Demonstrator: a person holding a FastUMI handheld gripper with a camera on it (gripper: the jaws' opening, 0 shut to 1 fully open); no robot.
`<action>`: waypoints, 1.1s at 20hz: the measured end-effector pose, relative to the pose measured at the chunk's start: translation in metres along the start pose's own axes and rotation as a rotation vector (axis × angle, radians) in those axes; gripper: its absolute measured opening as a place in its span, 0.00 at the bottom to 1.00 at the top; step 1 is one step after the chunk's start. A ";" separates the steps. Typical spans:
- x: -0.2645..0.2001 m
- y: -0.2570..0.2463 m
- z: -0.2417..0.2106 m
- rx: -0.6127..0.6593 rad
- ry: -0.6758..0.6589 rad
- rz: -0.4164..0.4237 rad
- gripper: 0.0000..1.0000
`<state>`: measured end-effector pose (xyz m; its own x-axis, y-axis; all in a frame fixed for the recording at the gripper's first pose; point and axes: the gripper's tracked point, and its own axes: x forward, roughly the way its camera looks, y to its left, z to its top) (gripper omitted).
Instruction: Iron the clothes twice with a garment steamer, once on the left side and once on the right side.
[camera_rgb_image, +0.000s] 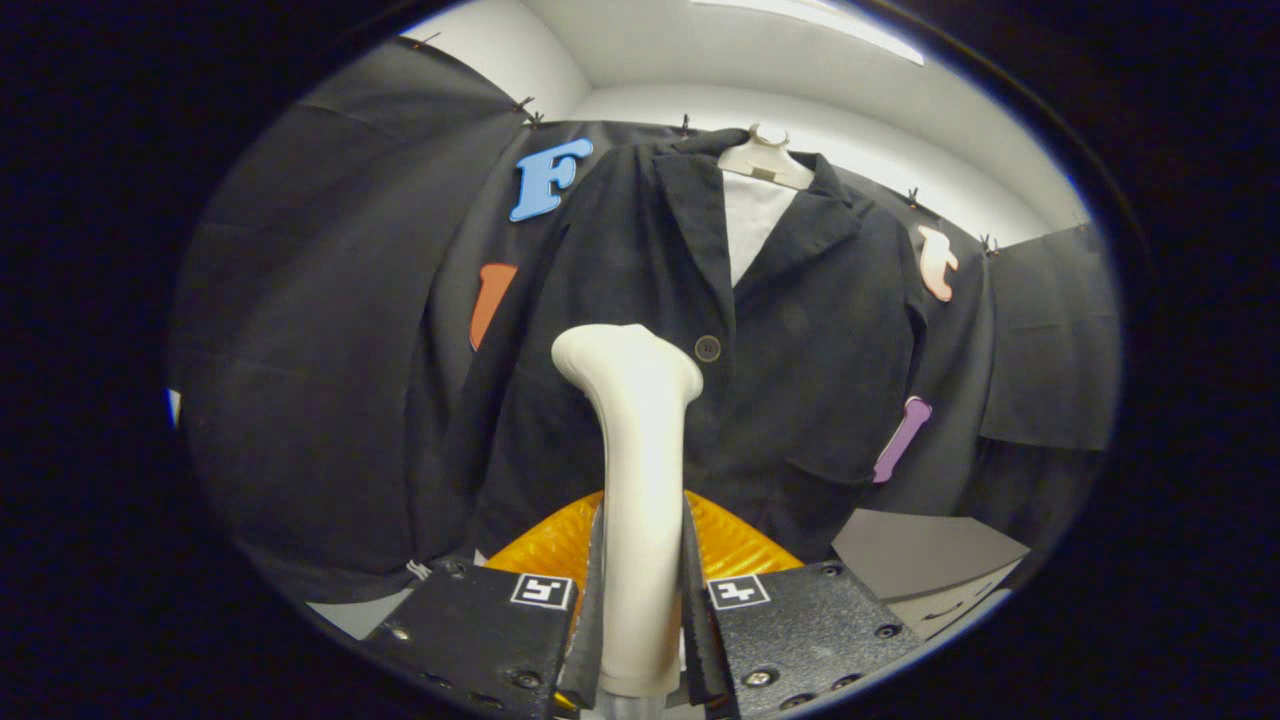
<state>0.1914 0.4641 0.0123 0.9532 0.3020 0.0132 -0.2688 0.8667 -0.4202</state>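
A cream-white garment steamer (637, 470) stands upright between my fingers, its head curving toward the left side of the clothes. My gripper (640, 590) is shut on the steamer's handle, both fingers (592, 590) pressing its sides. Just beyond hangs a black jacket (760, 370) with a dark button (707, 348) on a white mannequin hanger (762, 160), over a white shirt front (750, 225). The steamer head sits close to the jacket's front, a little left of the button; whether it touches the cloth I cannot tell.
An orange ribbed surface (735, 545) shows just behind the fingers, below the jacket hem. A grey board (920, 555) lies low to the right. Black cloth walls (330, 380) close in left and right, with a white wall (880, 150) above.
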 end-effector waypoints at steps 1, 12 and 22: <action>-0.002 0.002 -0.007 -0.003 0.010 0.003 0.36; -0.021 0.025 -0.102 -0.078 0.130 0.079 0.36; -0.052 0.024 -0.203 -0.080 0.354 0.128 0.36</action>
<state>0.1638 0.3887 -0.1824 0.9051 0.2376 -0.3525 -0.3904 0.7928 -0.4680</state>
